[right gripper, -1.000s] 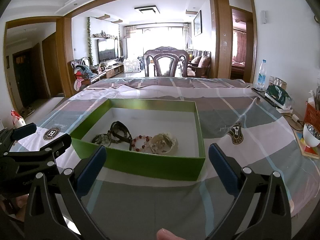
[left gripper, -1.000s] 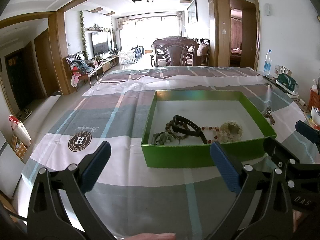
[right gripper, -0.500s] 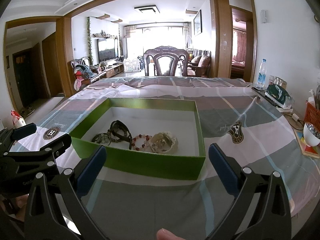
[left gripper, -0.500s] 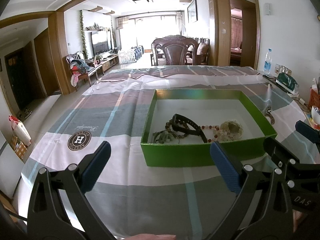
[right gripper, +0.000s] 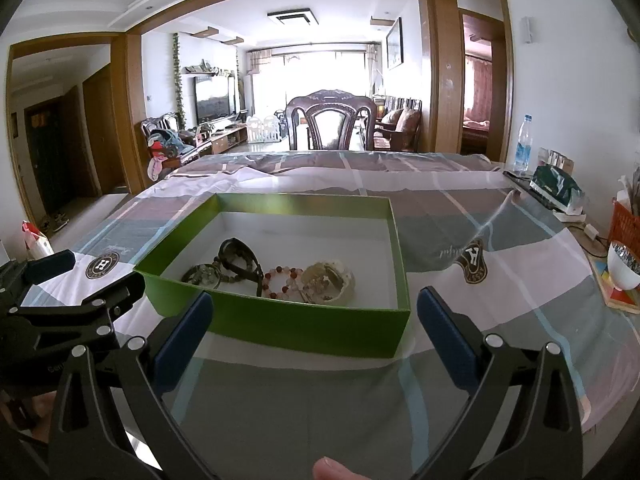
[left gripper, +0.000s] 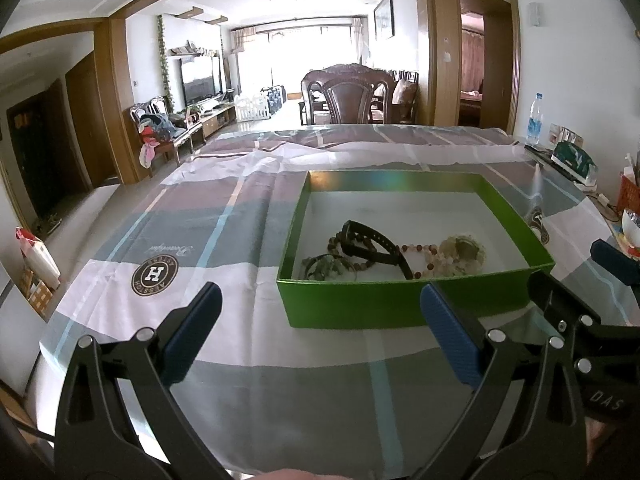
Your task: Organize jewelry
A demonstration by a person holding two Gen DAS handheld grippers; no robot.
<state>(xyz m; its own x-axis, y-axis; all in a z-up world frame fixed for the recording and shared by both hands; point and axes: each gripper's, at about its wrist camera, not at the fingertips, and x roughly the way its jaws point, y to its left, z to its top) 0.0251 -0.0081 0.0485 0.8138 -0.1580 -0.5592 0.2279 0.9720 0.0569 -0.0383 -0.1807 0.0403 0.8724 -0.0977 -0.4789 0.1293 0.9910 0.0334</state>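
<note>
From the left wrist, we hold the left gripper spread wide and empty, short of the green box, where the jewelry lies heaped.

From the right wrist, our right gripper, equally wide and empty, faces the box's near wall, likely ready for reaching in.
</note>
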